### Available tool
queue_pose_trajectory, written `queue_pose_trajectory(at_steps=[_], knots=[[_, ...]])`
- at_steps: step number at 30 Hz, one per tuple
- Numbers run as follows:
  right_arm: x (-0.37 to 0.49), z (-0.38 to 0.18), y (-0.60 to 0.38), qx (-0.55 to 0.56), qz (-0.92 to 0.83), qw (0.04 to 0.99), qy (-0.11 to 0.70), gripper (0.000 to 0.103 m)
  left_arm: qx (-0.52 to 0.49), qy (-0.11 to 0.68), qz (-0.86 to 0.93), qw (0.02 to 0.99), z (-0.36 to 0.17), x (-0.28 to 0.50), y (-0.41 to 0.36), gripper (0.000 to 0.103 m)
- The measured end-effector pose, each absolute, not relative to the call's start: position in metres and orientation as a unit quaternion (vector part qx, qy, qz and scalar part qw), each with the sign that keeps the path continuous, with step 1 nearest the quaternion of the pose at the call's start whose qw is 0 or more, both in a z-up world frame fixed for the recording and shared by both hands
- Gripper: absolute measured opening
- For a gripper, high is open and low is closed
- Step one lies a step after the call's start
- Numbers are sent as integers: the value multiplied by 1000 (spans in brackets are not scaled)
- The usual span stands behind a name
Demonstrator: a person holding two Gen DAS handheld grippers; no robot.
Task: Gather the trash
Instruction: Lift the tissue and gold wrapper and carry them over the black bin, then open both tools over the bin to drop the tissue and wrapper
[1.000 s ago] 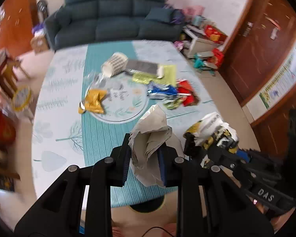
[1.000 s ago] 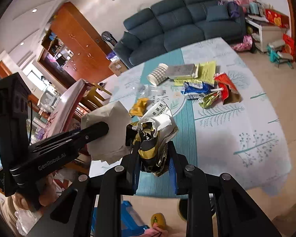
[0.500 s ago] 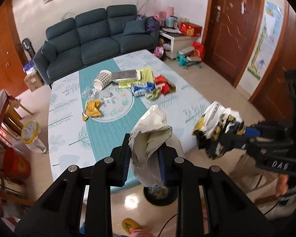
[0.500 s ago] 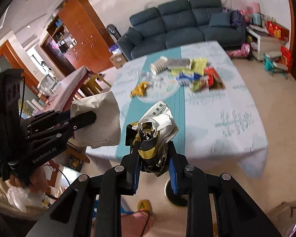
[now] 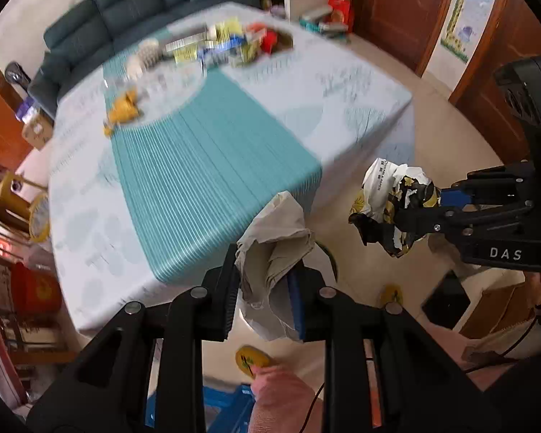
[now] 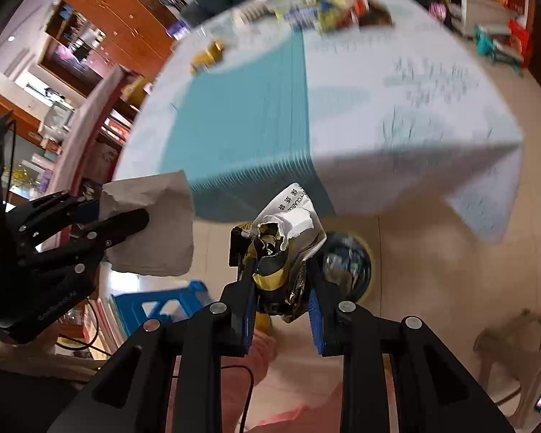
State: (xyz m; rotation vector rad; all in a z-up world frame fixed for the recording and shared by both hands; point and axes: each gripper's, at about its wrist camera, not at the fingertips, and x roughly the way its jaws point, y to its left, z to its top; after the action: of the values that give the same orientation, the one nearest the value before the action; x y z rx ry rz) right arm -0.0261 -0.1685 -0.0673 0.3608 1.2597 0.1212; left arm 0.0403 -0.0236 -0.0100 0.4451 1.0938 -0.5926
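My left gripper [image 5: 265, 288] is shut on a crumpled grey-white paper [image 5: 281, 223], held past the near edge of the table [image 5: 360, 115] and above the floor. My right gripper [image 6: 279, 288] is shut on a crumpled black, yellow and white wrapper [image 6: 285, 238]. Just right of it and below, a dark round trash bin [image 6: 350, 267] stands on the floor, with trash inside. In the left wrist view the right gripper [image 5: 425, 213] and its wrapper [image 5: 389, 202] hang to the right. The right wrist view shows the left gripper [image 6: 119, 216] with its paper [image 6: 158, 227] at the left.
Blurred by motion, several wrappers [image 5: 234, 47] and a yellow packet [image 5: 124, 110] lie at the table's far end, on and around the teal runner [image 5: 205, 151]. A blue stool [image 6: 162, 303] stands at lower left. A person's leg and yellow slipper [image 5: 250, 359] are below. A sofa [image 5: 126, 7] is behind.
Both grippers have dropped and drawn back from over the table to beyond its near edge, tilting downward. The floor bin has come into view. Both grips are unchanged.
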Motion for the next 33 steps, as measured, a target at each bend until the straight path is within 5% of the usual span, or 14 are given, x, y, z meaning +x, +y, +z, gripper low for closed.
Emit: queue_pose_trajectory(at_steps=[21,26,31,33], knots=[[-27,-351,-198,206,1,700,683,26,144,622,-233,734,-269,48,-46,23],[-20,-405,-209,215,1,692,689,35,142,625,-209,738,-328,50,-57,25],[-6,-443,-209,222,7,687,692,63,154,640,-188,729,-373,49,-62,45],[-3,-452,-210,224,5,687,691,64,159,635,-179,734,-382,48,-64,63]])
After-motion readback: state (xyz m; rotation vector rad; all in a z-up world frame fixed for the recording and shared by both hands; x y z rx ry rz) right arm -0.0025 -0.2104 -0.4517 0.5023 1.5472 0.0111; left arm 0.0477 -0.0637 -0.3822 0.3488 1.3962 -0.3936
